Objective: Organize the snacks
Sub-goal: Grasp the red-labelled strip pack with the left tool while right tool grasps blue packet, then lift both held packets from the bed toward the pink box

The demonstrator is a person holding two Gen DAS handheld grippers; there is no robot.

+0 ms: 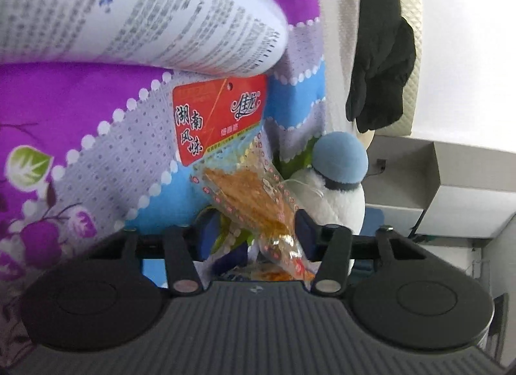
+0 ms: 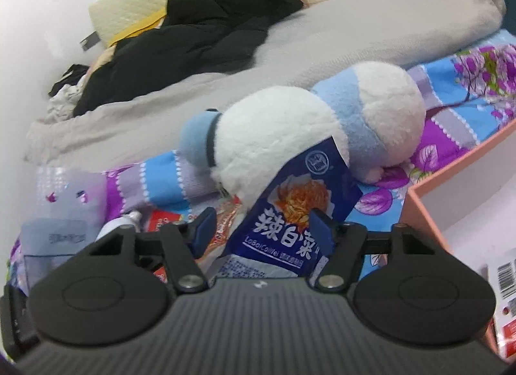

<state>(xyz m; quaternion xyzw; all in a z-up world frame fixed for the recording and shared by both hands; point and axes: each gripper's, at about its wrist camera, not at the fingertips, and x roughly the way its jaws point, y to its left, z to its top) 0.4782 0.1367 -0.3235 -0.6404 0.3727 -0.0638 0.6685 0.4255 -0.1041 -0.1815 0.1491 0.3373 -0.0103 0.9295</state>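
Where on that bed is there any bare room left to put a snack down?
Bare room: inside the pink box, its pale floor clear except for a packet at the right edge, and the grey blanket behind the plush toy. It is crowded in front of the toy, where packets pile around the blue snack packet.

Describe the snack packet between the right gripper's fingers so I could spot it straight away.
Start at the white and blue plush toy lying on the flowered bedsheet. Leaning against its front, between the right gripper fingers, stands the dark blue packet. Unlike the red and clear packets beside it, it bears big white Chinese characters.
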